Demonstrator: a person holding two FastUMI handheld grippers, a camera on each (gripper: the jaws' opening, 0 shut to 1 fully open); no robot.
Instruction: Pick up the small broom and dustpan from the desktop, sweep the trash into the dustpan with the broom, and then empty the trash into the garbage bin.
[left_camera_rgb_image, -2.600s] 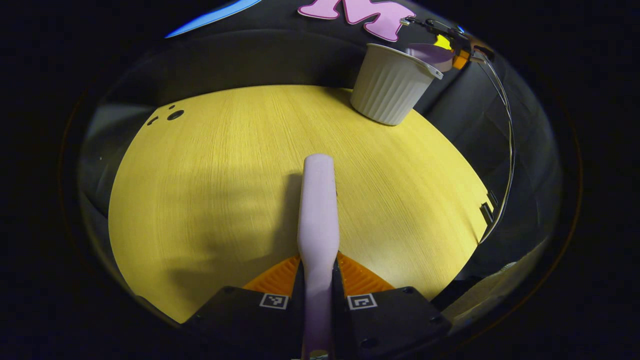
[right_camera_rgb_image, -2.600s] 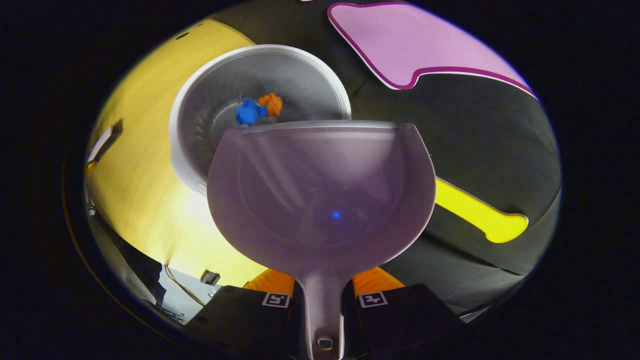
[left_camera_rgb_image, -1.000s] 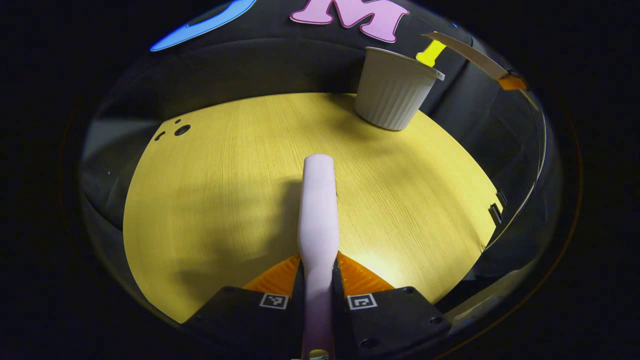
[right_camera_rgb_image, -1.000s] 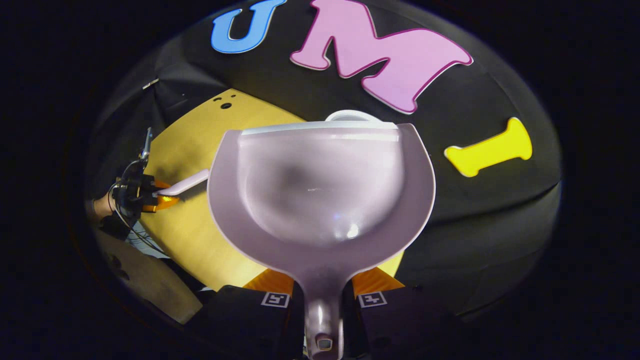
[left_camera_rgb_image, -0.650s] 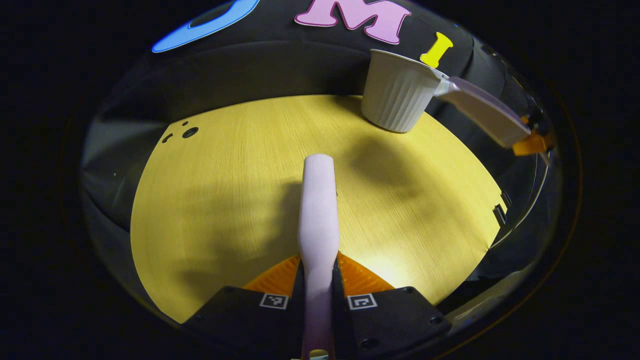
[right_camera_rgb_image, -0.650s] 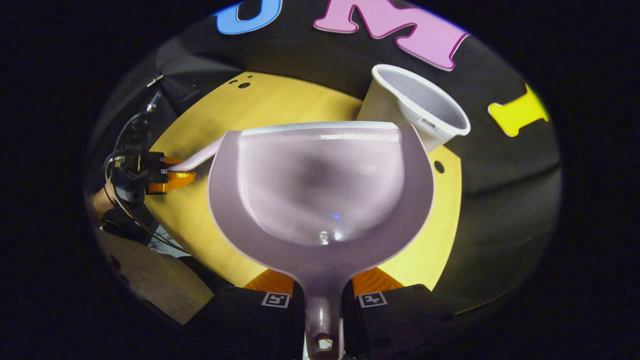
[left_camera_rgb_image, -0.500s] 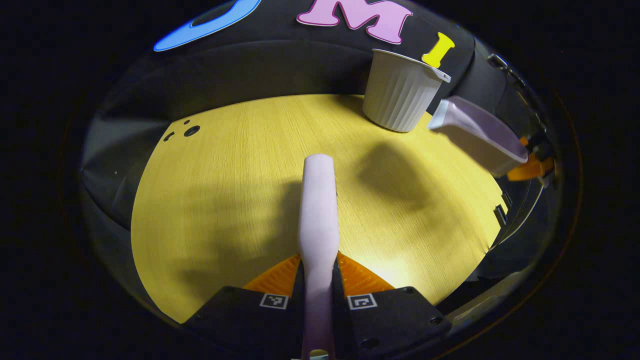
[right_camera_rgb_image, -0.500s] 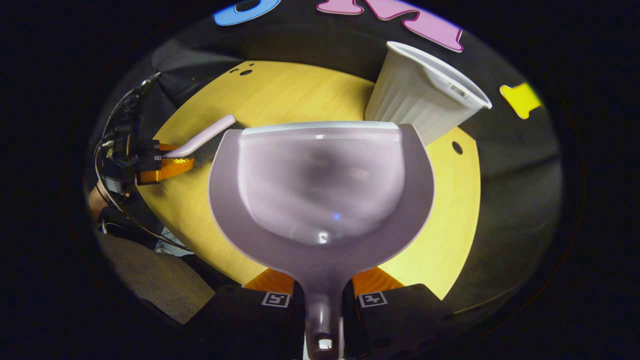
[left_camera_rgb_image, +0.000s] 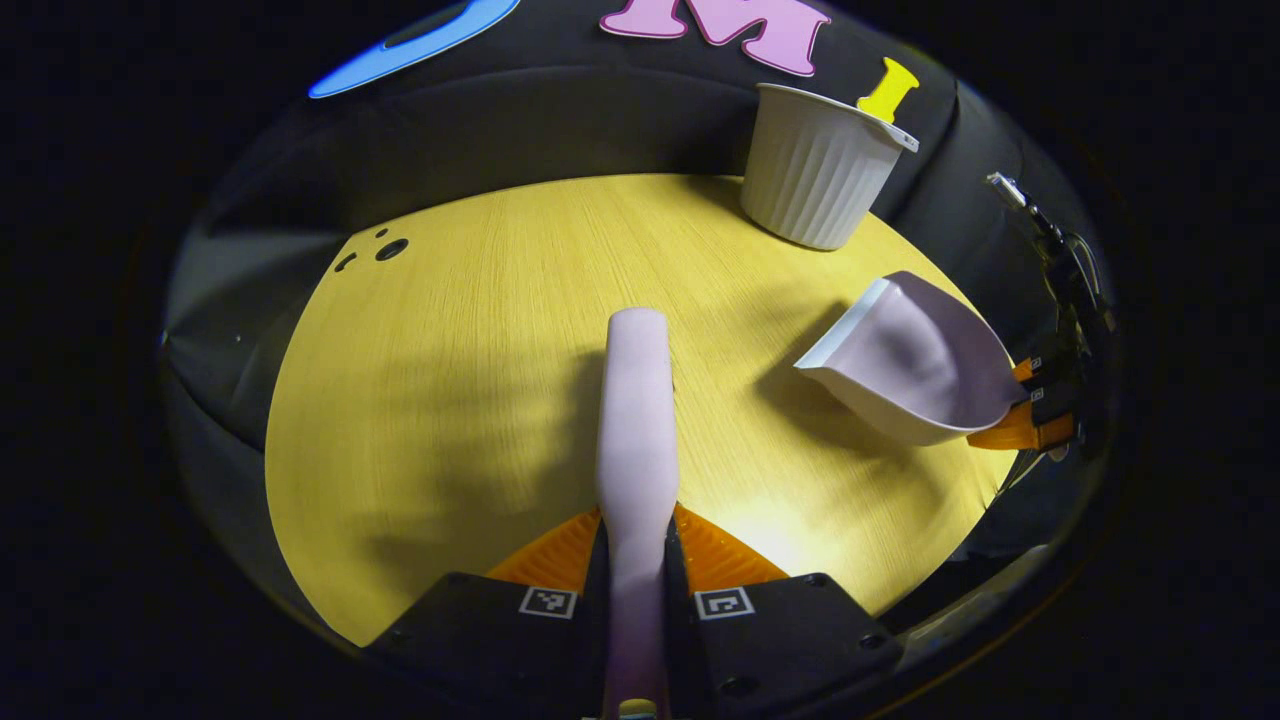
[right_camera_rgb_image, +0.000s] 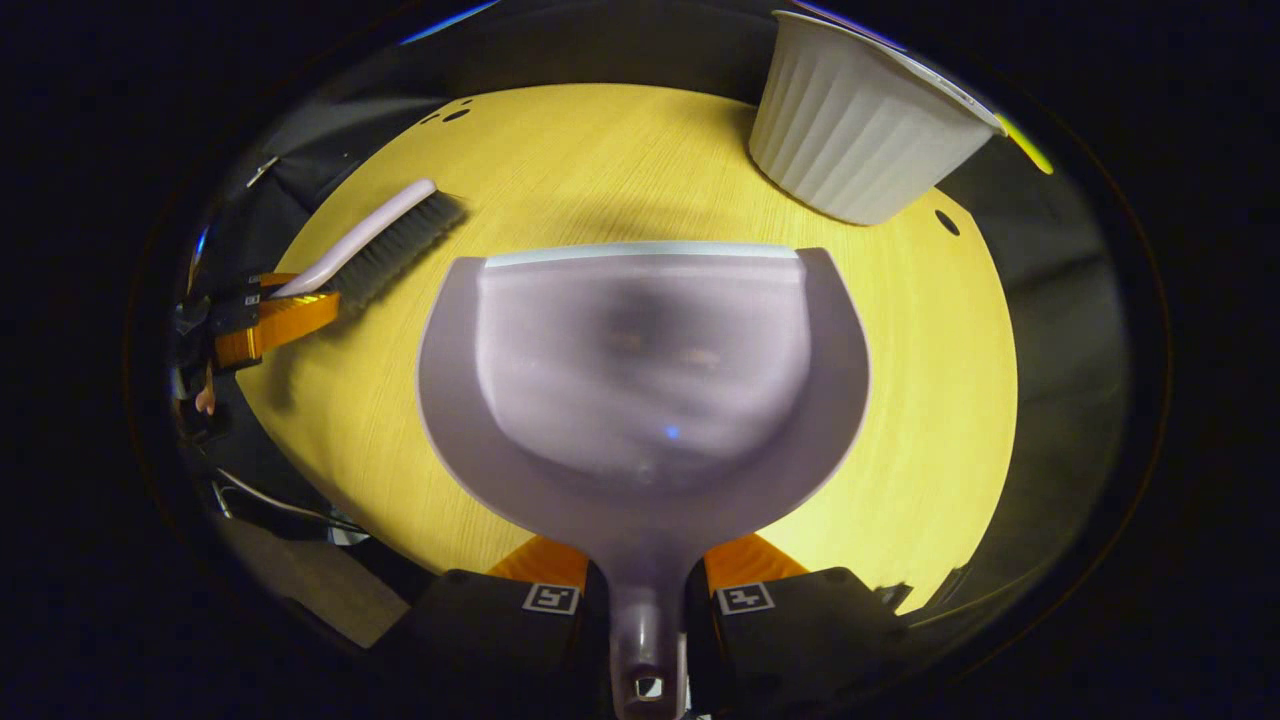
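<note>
My left gripper (left_camera_rgb_image: 636, 540) is shut on the pale lilac broom (left_camera_rgb_image: 637, 420), whose back runs straight ahead over the yellow desktop (left_camera_rgb_image: 450, 360). In the right gripper view the broom (right_camera_rgb_image: 370, 243) shows its dark bristles at the left, held by the left gripper (right_camera_rgb_image: 262, 312). My right gripper (right_camera_rgb_image: 646, 572) is shut on the handle of the lilac dustpan (right_camera_rgb_image: 640, 380), whose bowl holds nothing and hangs level just above the desk. From the left gripper view the dustpan (left_camera_rgb_image: 905, 362) sits low at the right, with the right gripper (left_camera_rgb_image: 1030, 405) behind it. The ribbed white garbage bin (left_camera_rgb_image: 818, 165) stands upright at the far right corner.
The bin (right_camera_rgb_image: 862, 125) stands just beyond the dustpan's lip, to its right. Small dark holes (left_camera_rgb_image: 385, 248) mark the desk's far left corner. Cables (left_camera_rgb_image: 1065, 270) hang past the desk's right edge. The black cloth wall closes the back.
The right gripper has brought the dustpan away from the bin's mouth, where blue and orange trash lay inside, and down to just above the desk. The broom stays held in place.
</note>
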